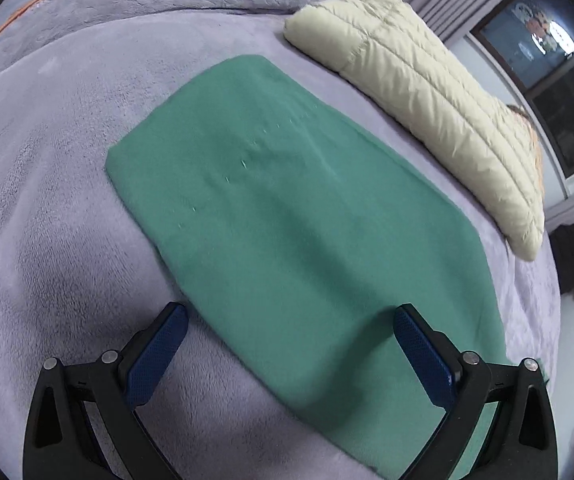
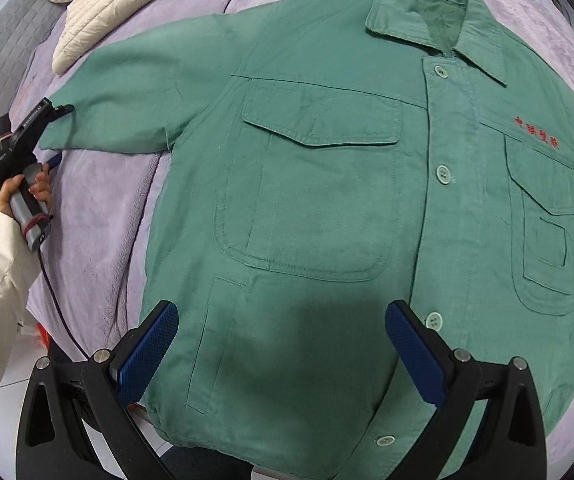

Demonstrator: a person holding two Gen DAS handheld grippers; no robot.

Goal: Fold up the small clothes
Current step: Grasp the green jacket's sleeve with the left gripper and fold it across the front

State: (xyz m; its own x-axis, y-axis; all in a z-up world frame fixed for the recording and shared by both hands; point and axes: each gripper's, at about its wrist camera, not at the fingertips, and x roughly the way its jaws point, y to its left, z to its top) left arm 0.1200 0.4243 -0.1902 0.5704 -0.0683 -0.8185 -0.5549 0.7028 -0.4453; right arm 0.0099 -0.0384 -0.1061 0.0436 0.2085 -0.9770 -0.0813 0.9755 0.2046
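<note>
Green jacket (image 2: 327,200) flat on the lavender blanket (image 2: 119,208), front up, buttoned: laid out for folding, no fold made yet.

Left gripper (image 1: 291,344) spread wide, empty, hovering at the end of the sleeve (image 1: 287,208), probably to pinch the cuff and fold inward. Right gripper (image 2: 283,344) also spread, empty, above the hem. Cream puffer coat (image 1: 427,100) beside the sleeve. No containers in view.
</note>
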